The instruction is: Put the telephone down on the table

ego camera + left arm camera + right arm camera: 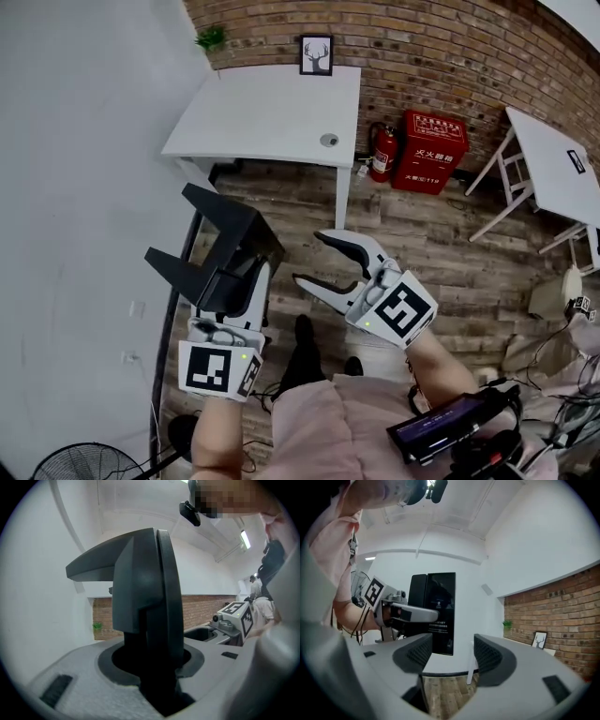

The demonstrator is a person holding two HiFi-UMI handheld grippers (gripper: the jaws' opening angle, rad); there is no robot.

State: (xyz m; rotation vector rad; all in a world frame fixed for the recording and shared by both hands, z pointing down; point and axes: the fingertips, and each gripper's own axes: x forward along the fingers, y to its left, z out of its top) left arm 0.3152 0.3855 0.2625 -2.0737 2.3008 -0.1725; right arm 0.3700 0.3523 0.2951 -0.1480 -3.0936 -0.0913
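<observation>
A red box [435, 150] is set on the wooden floor [441, 253] against the brick wall [431, 56], to the right of the white tabletop [267, 117]; its contents cannot be made out. A fire extinguisher [382, 152] is stood between the box and the tabletop. The black telephone [220, 244] is clenched in the left tool [242, 281], held in the air short of the tabletop's near edge and not yet laid on it. The right tool [307, 257] is held released just to the right of the telephone, with nothing between its parted jaws. At the tabletop's far edge a framed picture [317, 54] is leaned on the brick, and a small plant [211, 37] is seen at the far left corner. A round hole [329, 140] is cut near the tabletop's right edge. A second white table [553, 159] is placed well to the right.
</observation>
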